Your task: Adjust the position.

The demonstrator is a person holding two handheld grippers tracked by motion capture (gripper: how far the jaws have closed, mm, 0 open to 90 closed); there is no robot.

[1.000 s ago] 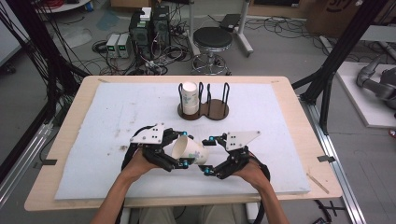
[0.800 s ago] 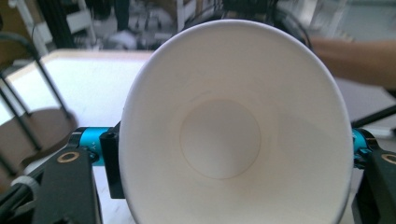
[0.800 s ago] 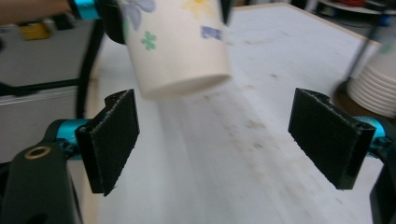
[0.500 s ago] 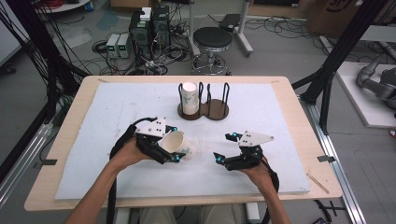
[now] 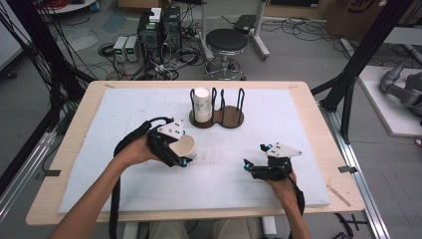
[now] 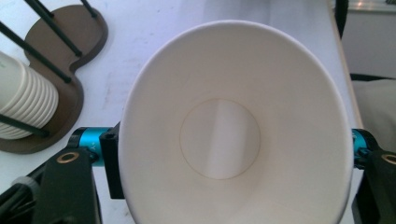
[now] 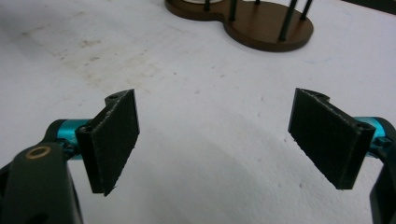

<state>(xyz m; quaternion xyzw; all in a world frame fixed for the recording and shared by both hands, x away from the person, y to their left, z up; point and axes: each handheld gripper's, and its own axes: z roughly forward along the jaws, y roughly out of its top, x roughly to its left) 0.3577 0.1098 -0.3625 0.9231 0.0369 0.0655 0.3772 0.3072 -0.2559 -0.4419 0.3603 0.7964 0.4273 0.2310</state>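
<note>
White paper cup (image 5: 186, 147) in left gripper (image 5: 179, 160); one cup stack (image 5: 201, 104) in holder (image 5: 219, 118)

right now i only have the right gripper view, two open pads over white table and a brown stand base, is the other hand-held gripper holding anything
Observer: Yes, the left hand-held gripper is shut on a white paper cup, squeezed oval.
Operator: anything in that stand
Observer: A stack of white cups sits in the left slot of the stand; the right slot is empty.
Operator: how close is my hand-held gripper to the held cup
Observer: Well apart. The right hand-held gripper sits low near the table's front edge, to the right of the cup.
</note>
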